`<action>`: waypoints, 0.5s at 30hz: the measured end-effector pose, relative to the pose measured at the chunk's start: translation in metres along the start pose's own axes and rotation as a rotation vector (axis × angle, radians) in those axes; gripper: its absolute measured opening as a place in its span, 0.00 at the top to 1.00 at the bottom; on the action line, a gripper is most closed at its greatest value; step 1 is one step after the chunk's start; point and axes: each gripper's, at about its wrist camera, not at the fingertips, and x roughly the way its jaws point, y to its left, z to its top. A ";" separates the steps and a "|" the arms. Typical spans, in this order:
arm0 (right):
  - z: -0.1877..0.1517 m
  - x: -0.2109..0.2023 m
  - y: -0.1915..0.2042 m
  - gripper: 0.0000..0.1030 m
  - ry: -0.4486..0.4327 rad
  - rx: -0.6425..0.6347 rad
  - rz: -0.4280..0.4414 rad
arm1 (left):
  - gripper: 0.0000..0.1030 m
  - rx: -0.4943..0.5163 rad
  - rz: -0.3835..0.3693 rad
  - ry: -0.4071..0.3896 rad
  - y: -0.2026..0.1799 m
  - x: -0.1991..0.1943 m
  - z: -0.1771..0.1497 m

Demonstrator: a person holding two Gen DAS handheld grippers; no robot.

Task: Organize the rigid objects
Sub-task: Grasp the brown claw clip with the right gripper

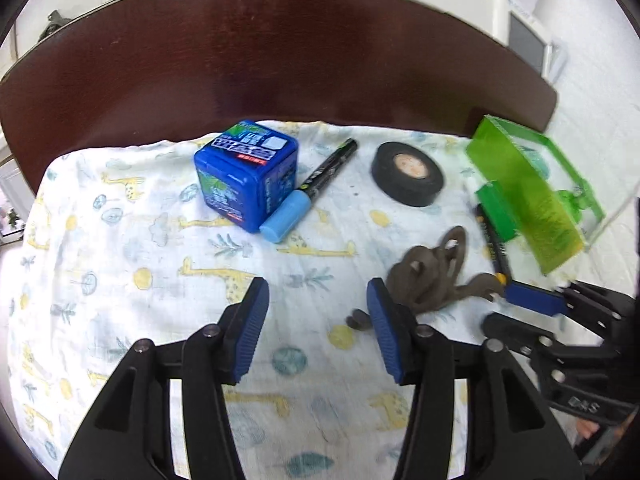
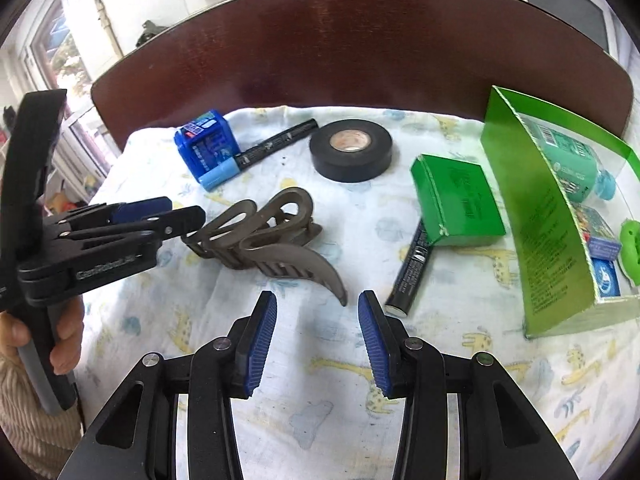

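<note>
On the giraffe-print cloth (image 2: 320, 420) lie a blue cube box (image 1: 246, 174) (image 2: 206, 142), a black marker with a light blue cap (image 1: 308, 190) (image 2: 260, 152), a roll of black tape (image 1: 408, 172) (image 2: 351, 149), a brown hair claw clip (image 1: 436, 276) (image 2: 272, 236), a small green box (image 2: 456, 200) and a second black marker (image 2: 412, 268) partly under it. My left gripper (image 1: 318, 292) (image 2: 160, 212) is open and empty, left of the clip. My right gripper (image 2: 316, 300) (image 1: 532, 298) is open and empty, just short of the clip's tip.
A green see-through container (image 2: 560, 216) (image 1: 528, 184) at the right holds a bottle and small packets. A dark wooden headboard (image 2: 340, 52) rises behind the cloth. White furniture stands beyond it.
</note>
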 end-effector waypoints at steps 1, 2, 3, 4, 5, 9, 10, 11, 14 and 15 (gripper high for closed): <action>0.001 0.001 0.001 0.57 -0.004 -0.006 0.000 | 0.47 0.015 -0.008 -0.006 -0.001 -0.003 -0.002; 0.001 0.001 0.001 0.57 -0.004 -0.006 0.000 | 0.47 0.032 -0.015 -0.011 -0.005 -0.004 -0.003; 0.003 0.002 0.005 0.57 -0.017 -0.025 0.005 | 0.47 0.046 -0.030 -0.013 -0.006 -0.008 -0.006; 0.003 0.002 0.005 0.57 -0.017 -0.025 0.005 | 0.45 0.061 -0.049 -0.012 -0.008 -0.008 -0.007; 0.005 0.005 0.006 0.57 -0.023 -0.031 0.002 | 0.45 0.079 -0.062 -0.008 -0.013 -0.006 -0.007; 0.008 0.010 0.004 0.57 -0.026 -0.020 -0.005 | 0.44 0.143 -0.081 0.022 -0.029 0.010 -0.006; 0.009 0.011 0.003 0.57 -0.027 -0.017 -0.010 | 0.44 0.148 -0.083 0.030 -0.031 0.015 -0.005; 0.009 0.012 0.002 0.57 -0.029 -0.014 -0.012 | 0.44 0.153 -0.083 0.035 -0.034 0.020 -0.004; 0.012 0.016 0.001 0.57 -0.034 -0.012 -0.001 | 0.50 0.153 -0.090 0.053 -0.039 0.029 -0.002; 0.013 0.018 0.001 0.57 -0.034 -0.013 0.003 | 0.54 0.149 -0.088 0.060 -0.039 0.030 -0.001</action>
